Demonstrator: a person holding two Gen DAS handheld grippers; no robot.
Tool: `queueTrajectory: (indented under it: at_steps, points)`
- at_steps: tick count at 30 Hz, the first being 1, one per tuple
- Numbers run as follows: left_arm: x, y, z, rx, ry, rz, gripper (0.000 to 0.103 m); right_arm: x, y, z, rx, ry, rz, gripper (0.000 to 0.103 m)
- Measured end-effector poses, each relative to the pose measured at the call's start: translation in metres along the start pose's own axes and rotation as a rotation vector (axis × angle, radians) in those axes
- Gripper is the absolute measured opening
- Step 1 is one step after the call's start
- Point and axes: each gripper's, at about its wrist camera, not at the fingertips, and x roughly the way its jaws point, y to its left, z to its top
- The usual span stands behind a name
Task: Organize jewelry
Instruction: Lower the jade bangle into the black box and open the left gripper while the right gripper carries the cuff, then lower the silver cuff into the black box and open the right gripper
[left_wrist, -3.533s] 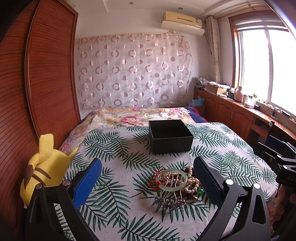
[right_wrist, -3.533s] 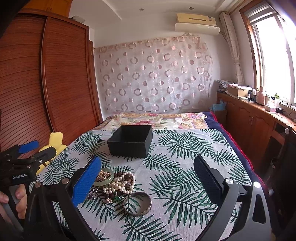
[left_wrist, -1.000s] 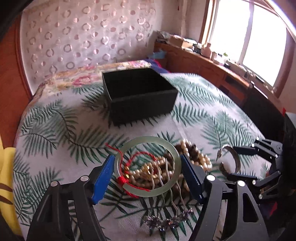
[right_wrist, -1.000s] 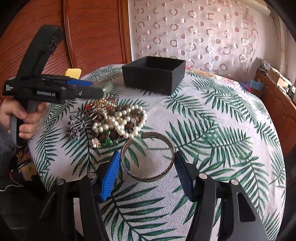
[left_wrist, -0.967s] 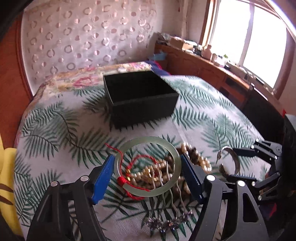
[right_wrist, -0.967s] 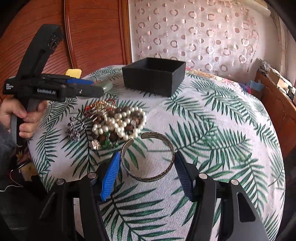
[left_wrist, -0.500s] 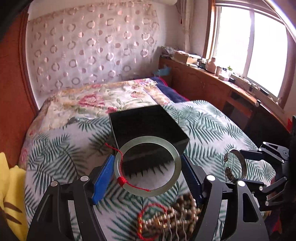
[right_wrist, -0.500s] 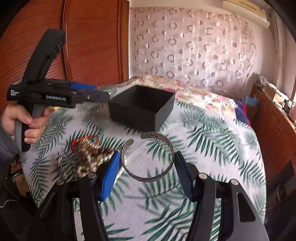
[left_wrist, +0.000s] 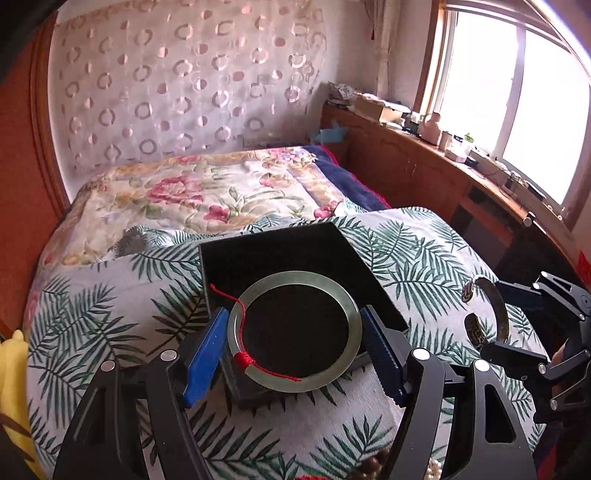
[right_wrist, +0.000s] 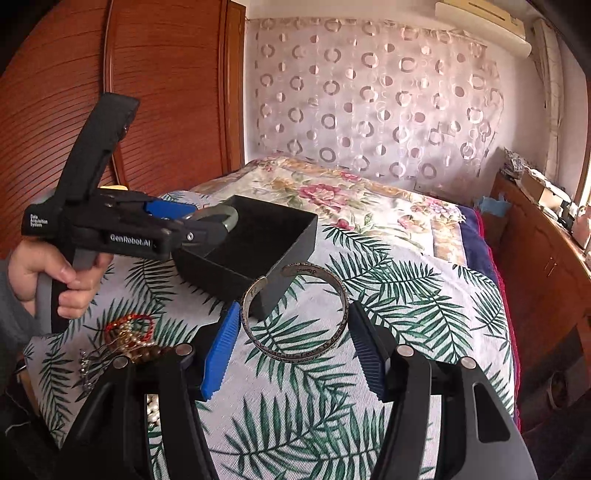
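Observation:
My left gripper (left_wrist: 294, 350) is shut on a pale green jade bangle (left_wrist: 347, 314) with a red cord and holds it over the open black box (left_wrist: 280, 251). It also shows in the right wrist view (right_wrist: 201, 219), with the bangle (right_wrist: 227, 216) above the box (right_wrist: 258, 247). My right gripper (right_wrist: 293, 339) is shut on a silver cuff bracelet (right_wrist: 332, 343), held above the cloth to the right of the box. The cuff (left_wrist: 487, 314) shows in the left wrist view too.
A heap of bead and pearl jewelry (right_wrist: 125, 339) lies on the palm-leaf cloth (right_wrist: 406, 306) near the front left. A yellow plush toy (left_wrist: 14, 362) sits at the left edge. A wooden wardrobe (right_wrist: 110, 74) stands left, a cabinet (left_wrist: 424, 173) right.
Both grippers shut on their bangles, lifted them off the heap and cloth, and moved toward the box. The jade bangle has gone from in front of the box to over its opening.

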Motion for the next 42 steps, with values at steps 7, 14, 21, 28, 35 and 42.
queueTrajectory:
  at_steps: [7, 14, 21, 28, 35, 42]
  points:
    - [0.008, -0.001, 0.000, -0.026, -0.002, -0.013, 0.070, 0.017, -0.001, 0.009, -0.009, 0.019, 0.014, 0.062]
    - [-0.009, 0.010, 0.002, -0.048, -0.061, -0.010, 0.071, 0.029, 0.005, 0.021, -0.029, 0.011, 0.044, 0.062]
    - [-0.032, 0.029, 0.000, -0.055, -0.121, 0.052, 0.087, 0.055, 0.021, 0.041, -0.073, 0.018, 0.100, 0.062]
    - [-0.049, 0.049, -0.009, -0.052, -0.170, 0.106, 0.096, 0.095, 0.037, 0.061, -0.128, 0.080, 0.113, 0.062]
    - [-0.057, 0.071, -0.020, -0.085, -0.184, 0.127, 0.096, 0.128, 0.046, 0.077, -0.150, 0.151, 0.097, 0.062]
    - [-0.063, 0.085, -0.028, -0.103, -0.175, 0.141, 0.096, 0.148, 0.051, 0.085, -0.159, 0.208, 0.083, 0.063]
